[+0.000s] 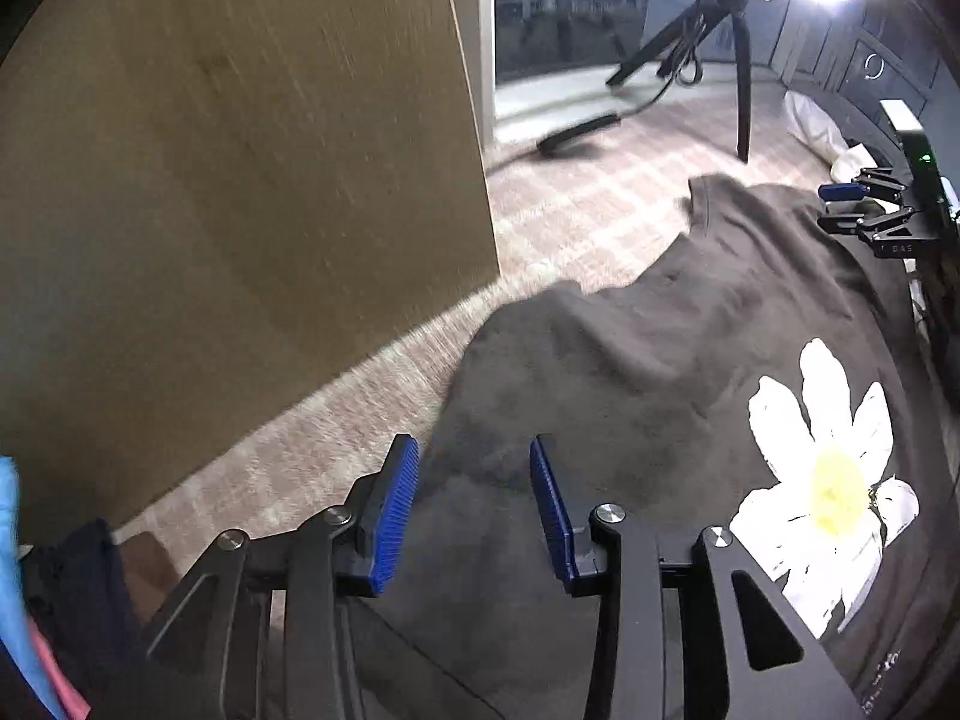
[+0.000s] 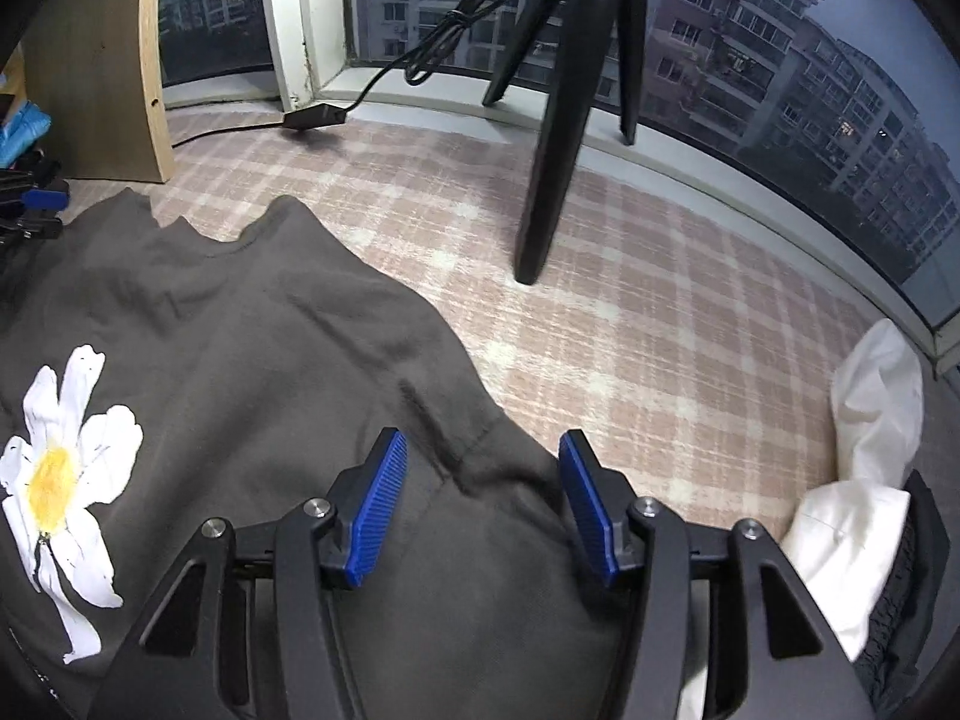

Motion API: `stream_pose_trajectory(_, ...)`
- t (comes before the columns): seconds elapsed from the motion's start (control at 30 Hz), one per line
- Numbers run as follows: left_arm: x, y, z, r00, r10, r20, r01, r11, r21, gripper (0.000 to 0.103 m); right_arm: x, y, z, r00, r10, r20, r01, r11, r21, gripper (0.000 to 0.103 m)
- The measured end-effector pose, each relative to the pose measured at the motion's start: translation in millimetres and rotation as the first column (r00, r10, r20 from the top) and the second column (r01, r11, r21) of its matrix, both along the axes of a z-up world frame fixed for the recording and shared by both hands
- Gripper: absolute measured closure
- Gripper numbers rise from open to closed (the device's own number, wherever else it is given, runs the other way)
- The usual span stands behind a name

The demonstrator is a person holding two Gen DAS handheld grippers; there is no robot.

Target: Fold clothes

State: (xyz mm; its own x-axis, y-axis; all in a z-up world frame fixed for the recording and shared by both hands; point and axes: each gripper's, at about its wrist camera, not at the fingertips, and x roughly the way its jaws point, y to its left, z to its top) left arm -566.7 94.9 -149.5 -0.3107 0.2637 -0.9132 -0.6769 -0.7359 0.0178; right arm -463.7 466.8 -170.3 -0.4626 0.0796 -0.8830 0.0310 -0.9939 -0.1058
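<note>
Left wrist view shows the left gripper released, its blue pads apart above one edge of a dark grey T-shirt with a white daisy print, spread on a checked carpet beside a wooden panel. Right wrist view shows the right gripper likewise released over the shirt's other edge, near a black tripod and white cloth.
</note>
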Motion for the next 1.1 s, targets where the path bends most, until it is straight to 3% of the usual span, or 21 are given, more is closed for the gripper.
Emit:
stream_pose_trajectory(0.07, -6, 5, -12, 1.0, 0.0, 0.027, 0.001, 0.999, -0.034, 0.066, -3, -3, -3, 1.0, 0.015, 0.007, -0.015, 1.0, 0.011, 0.051)
stream_pose_trajectory(0.2, 0, 12, -24, 1.0, -0.012, -0.011, 0.012, 0.998, -0.068, 0.1, -9, -3, -4, 1.0, 0.026, -0.003, -0.026, 0.999, 0.042, 0.05)
stream_pose_trajectory(0.27, 6, 15, -24, 0.999, 0.009, -0.041, -0.012, 0.996, -0.086, 0.1, -14, 1, -6, 1.0, 0.017, -0.001, -0.017, 0.999, 0.049, 0.041)
stream_pose_trajectory(0.37, 14, 18, -20, 0.995, 0.057, -0.08, -0.066, 0.991, -0.113, 0.1, -19, 5, -14, 1.0, 0.006, 0.011, -0.006, 0.999, 0.047, 0.04)
stream_pose_trajectory(0.4, 17, 18, -16, 0.993, 0.062, -0.096, -0.073, 0.99, -0.117, 0.1, -18, 6, -13, 1.0, 0.006, 0.007, -0.006, 1.0, 0.02, 0.045)
stream_pose_trajectory(0.47, 22, 17, -6, 0.989, 0.078, -0.128, -0.094, 0.988, -0.125, 0.1, -17, 6, -9, 1.0, 0.02, 0.007, -0.02, 0.999, -0.042, 0.098)
stream_pose_trajectory(0.53, 23, 13, 0, 0.979, 0.064, -0.196, -0.098, 0.981, -0.168, 0.1, -15, -1, 1, 0.999, 0.017, -0.04, -0.017, 1.0, 0.003, 0.097)
stream_pose_trajectory(0.6, 10, 2, -13, 0.978, 0.128, -0.165, -0.157, 0.972, -0.175, 0.1, -14, -6, 10, 0.996, 0.012, -0.084, -0.008, 0.999, 0.043, 0.097)
stream_pose_trajectory(0.67, 2, -2, -27, 0.98, 0.16, -0.122, -0.181, 0.967, -0.179, 0.099, -20, -5, 7, 0.998, -0.029, -0.061, 0.033, 0.998, 0.057, 0.083)
stream_pose_trajectory(0.7, 7, 1, -28, 0.976, 0.129, -0.175, -0.164, 0.966, -0.202, 0.098, -12, -3, 11, 0.996, -0.043, -0.074, 0.048, 0.997, 0.067, 0.076)
stream_pose_trajectory(0.73, 9, 4, -28, 0.973, 0.114, -0.203, -0.161, 0.959, -0.235, 0.098, -5, -1, 16, 0.995, -0.056, -0.088, 0.063, 0.995, 0.076, 0.063)
stream_pose_trajectory(0.8, 11, 6, -27, 0.968, 0.107, -0.225, -0.167, 0.949, -0.267, 0.097, 10, 3, 26, 0.99, -0.081, -0.118, 0.092, 0.992, 0.084, 0.059)
stream_pose_trajectory(0.87, 9, -3, -15, 0.963, 0.142, -0.229, -0.196, 0.953, -0.231, 0.096, 49, 21, 41, 0.98, -0.123, -0.155, 0.117, 0.992, -0.049, 0.059)
stream_pose_trajectory(0.93, 11, -14, 2, 0.952, 0.171, -0.255, -0.225, 0.954, -0.199, 0.096, 84, 36, 43, 0.977, -0.164, -0.134, 0.149, 0.982, -0.117, 0.059)
stream_pose_trajectory(0.97, 13, -19, 13, 0.945, 0.186, -0.268, -0.238, 0.955, -0.178, 0.096, 94, 38, 39, 0.98, -0.161, -0.118, 0.146, 0.981, -0.126, 0.059)
stream_pose_trajectory(1.1, 52, -25, 40, 0.967, 0.122, -0.225, -0.153, 0.98, -0.126, 0.096, 135, 47, 21, 0.988, -0.146, -0.05, 0.136, 0.977, -0.165, 0.057)
